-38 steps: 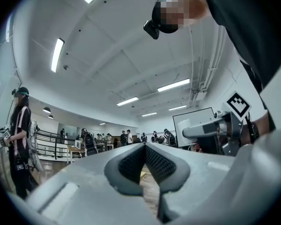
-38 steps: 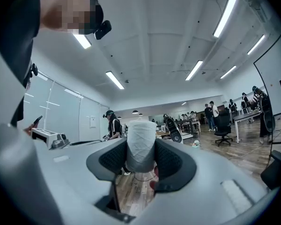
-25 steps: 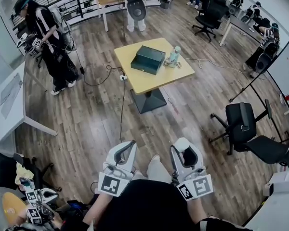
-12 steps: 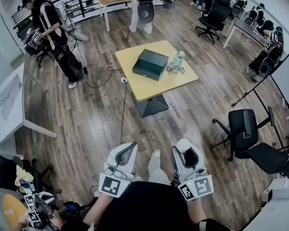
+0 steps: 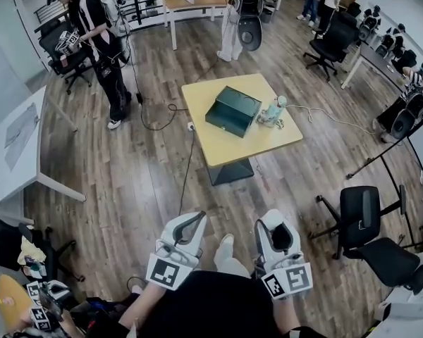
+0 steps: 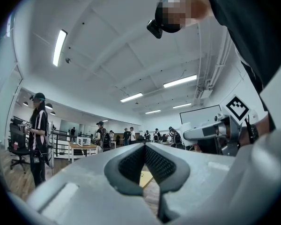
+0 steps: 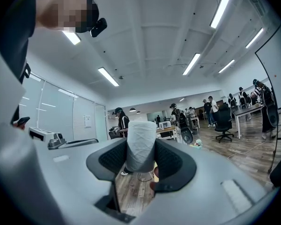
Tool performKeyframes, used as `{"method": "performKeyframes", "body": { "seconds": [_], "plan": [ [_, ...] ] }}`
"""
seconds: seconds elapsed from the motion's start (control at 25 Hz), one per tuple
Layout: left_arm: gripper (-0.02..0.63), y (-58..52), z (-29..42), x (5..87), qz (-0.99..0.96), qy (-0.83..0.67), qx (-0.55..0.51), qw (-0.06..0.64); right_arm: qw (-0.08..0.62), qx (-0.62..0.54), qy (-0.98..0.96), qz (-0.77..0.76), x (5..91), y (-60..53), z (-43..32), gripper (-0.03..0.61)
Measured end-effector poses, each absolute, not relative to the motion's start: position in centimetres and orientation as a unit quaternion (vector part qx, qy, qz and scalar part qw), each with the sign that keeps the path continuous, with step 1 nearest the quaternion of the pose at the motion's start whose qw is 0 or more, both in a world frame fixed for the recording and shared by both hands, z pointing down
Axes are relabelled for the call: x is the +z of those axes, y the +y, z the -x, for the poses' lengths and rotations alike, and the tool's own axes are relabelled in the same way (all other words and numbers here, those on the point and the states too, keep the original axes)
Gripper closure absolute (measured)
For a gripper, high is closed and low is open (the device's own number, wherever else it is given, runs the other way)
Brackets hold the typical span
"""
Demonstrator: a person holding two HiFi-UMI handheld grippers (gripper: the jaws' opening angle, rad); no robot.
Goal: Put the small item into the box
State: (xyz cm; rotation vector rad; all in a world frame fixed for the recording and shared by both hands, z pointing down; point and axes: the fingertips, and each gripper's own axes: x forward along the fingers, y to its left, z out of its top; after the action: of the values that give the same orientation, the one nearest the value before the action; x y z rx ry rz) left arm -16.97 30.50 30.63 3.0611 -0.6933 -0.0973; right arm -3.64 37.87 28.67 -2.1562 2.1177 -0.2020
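Closest to the camera, the left gripper [image 5: 196, 221] is clenched on nothing, its pads meeting at the tips. The right gripper [image 5: 273, 225] grasps a small white roll [image 7: 141, 143], which stands upright between its pads. Both point forward over a wood-plank floor [image 5: 127, 189]. Well beyond them, a dark green box [image 5: 233, 111] sits on a yellow counter [image 5: 247, 145], with a pale object [image 5: 273, 111] just beside it. Farther back, a person in black [image 5: 99, 41] stands near a railing.

white left tongs [image 5: 196, 219] and right tongs [image 5: 268, 218], black top [image 5: 211, 303].
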Motion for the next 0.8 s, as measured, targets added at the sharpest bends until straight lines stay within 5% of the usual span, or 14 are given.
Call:
{"method": "performKeyframes", "body": {
  "seconds": [0.8],
  "plan": [
    [0.612,21.7,6.8,29.5,-0.951,-0.302,-0.060,-0.014,0.048,-0.060,0.756,0.650,28.2,27.5,-7.3,0.394]
  ]
}}
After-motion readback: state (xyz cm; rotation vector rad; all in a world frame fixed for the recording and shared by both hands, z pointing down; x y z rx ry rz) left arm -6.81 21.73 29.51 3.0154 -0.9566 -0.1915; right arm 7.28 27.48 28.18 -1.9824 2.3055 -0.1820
